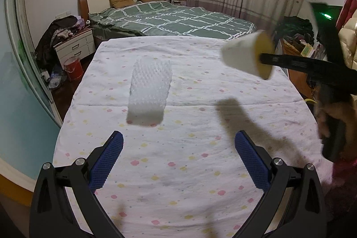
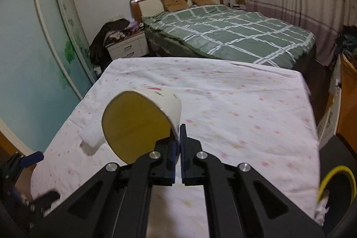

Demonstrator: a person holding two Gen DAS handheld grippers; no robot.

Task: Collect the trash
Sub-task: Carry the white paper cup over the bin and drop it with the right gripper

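A table covered with a white cloth printed with small pink and yellow flowers [image 1: 178, 171] is seen in both views. In the left wrist view, the left gripper [image 1: 178, 162] is held above the near part of this cloth with its blue-padded fingers [image 1: 107, 162] spread wide, and nothing is kept between them. A piece of white bubble wrap [image 1: 149, 90] lies on the cloth ahead of it, at about 11 o'clock from the open fingers and apart from them.

A white paper cup with a yellowish inside [image 1: 247, 55] is seen at 2 o'clock in the same view, lifted above the cloth and tilted on its side. It is held by the right gripper [image 1: 267, 58], which enters from the right edge. A dark shadow is thrown on the cloth under it.

In the right wrist view, the right gripper [image 2: 179, 137] is closed narrowly on the wall of the paper cup [image 2: 142, 122]; the rim is pinched between the two blue pads. The cup's mouth is turned toward the camera, at 11 o'clock from the fingertips. The bubble wrap is seen partly behind the cup [image 2: 91, 137].

A bed with a green checked quilt [image 2: 227, 35] is seen behind the table at 12 o'clock.
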